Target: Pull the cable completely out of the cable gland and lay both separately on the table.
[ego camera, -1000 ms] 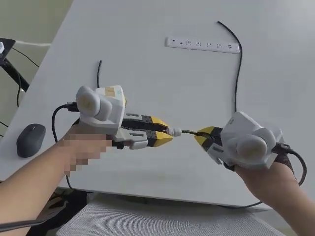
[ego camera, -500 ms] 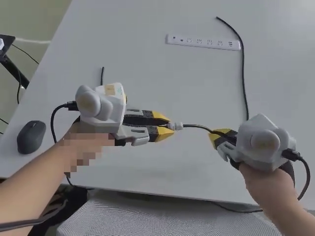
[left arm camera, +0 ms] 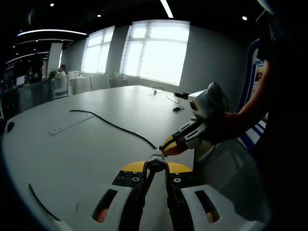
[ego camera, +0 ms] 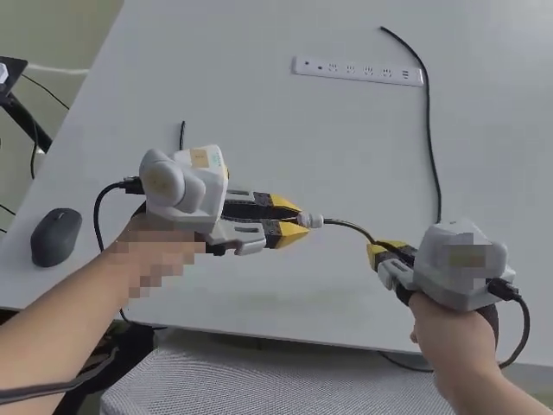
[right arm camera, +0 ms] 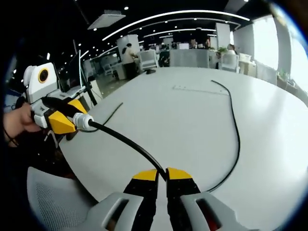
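The left gripper [ego camera: 301, 222] and right gripper [ego camera: 376, 252] share rounded white-grey housings, black fingers [left arm camera: 132, 167] with yellow tips fixed by small screws [left arm camera: 126, 177], and a black lead [ego camera: 128, 184] at the rear.

Only the white tip of the cable gland [ego camera: 309, 221] shows past the jaws of the left gripper [ego camera: 296, 221]; its body is hidden between them. The cable [ego camera: 347, 227] vanishes between the jaws of the right gripper [ego camera: 378, 252], and its length inside the gland cannot be seen. The black cord [ego camera: 429, 138] passes behind the right gripper. The mesh chair [ego camera: 259, 380] is cut off by the bottom edge.
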Demonstrator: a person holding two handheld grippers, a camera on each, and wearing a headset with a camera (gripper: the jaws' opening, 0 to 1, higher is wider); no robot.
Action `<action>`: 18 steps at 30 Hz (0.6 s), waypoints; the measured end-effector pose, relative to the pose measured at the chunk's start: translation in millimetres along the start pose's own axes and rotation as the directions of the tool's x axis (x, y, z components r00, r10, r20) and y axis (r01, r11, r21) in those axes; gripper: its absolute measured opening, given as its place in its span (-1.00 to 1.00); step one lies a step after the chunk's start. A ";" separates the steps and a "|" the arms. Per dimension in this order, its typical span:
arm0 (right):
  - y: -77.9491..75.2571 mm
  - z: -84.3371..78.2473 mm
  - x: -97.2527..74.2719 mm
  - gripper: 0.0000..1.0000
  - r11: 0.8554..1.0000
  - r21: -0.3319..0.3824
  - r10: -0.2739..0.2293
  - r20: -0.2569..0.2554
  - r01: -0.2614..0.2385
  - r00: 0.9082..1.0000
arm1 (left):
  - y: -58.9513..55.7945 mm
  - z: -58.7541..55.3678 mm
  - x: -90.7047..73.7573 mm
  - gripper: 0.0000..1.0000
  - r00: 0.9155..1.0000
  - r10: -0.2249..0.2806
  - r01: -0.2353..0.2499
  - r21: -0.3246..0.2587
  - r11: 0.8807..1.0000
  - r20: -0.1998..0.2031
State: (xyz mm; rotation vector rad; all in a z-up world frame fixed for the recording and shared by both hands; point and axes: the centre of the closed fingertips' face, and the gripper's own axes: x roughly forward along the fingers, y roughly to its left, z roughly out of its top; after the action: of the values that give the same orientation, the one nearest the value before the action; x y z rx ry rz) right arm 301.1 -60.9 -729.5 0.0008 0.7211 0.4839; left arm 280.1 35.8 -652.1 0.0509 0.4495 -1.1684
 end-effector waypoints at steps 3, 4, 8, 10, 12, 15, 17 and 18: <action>0.4 0.7 -1.6 -0.98 1.000 -0.001 -0.001 0.007 0.001 1.000 | 1.4 0.6 -0.5 -0.70 1.000 0.006 -0.006 0.006 1.000 0.002; 0.9 1.0 -2.6 -0.98 1.000 -0.004 -0.001 0.011 0.001 1.000 | 1.5 0.8 -0.6 -0.70 1.000 0.007 -0.007 0.007 1.000 0.002; 2.4 2.5 -6.1 -0.96 0.999 -0.038 0.001 0.018 -0.001 1.000 | 2.6 2.5 -2.3 -0.70 1.000 0.016 -0.016 0.021 1.000 0.004; 2.4 4.5 -8.0 -0.96 0.995 -0.103 0.001 0.020 0.001 1.000 | 2.8 2.8 -3.3 -0.70 1.000 0.016 -0.016 0.023 1.000 0.005; 3.5 8.4 -10.1 -0.96 0.987 -0.163 0.006 0.033 -0.001 0.999 | 3.3 3.0 -4.3 -0.70 1.000 0.017 -0.017 0.033 0.999 0.006; 4.2 11.5 -13.8 -0.95 0.970 -0.243 -0.001 0.031 0.009 1.000 | 3.6 2.9 -6.0 -0.70 1.000 0.014 -0.015 0.034 0.999 0.007; 10.8 17.9 -17.2 -0.91 0.961 -0.277 0.016 0.047 -0.002 0.999 | 3.3 1.9 -6.7 -0.70 1.000 0.013 -0.013 0.038 0.999 0.003; 12.5 20.6 -18.7 -0.87 0.952 -0.305 0.020 0.050 -0.004 0.999 | 3.2 1.4 -6.8 -0.70 1.000 0.013 -0.013 0.039 0.999 0.001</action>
State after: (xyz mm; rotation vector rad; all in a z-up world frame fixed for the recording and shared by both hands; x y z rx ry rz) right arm 296.8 -54.4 -700.0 -0.2717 0.5884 0.6013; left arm 281.3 42.6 -649.0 0.0872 0.4249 -1.1643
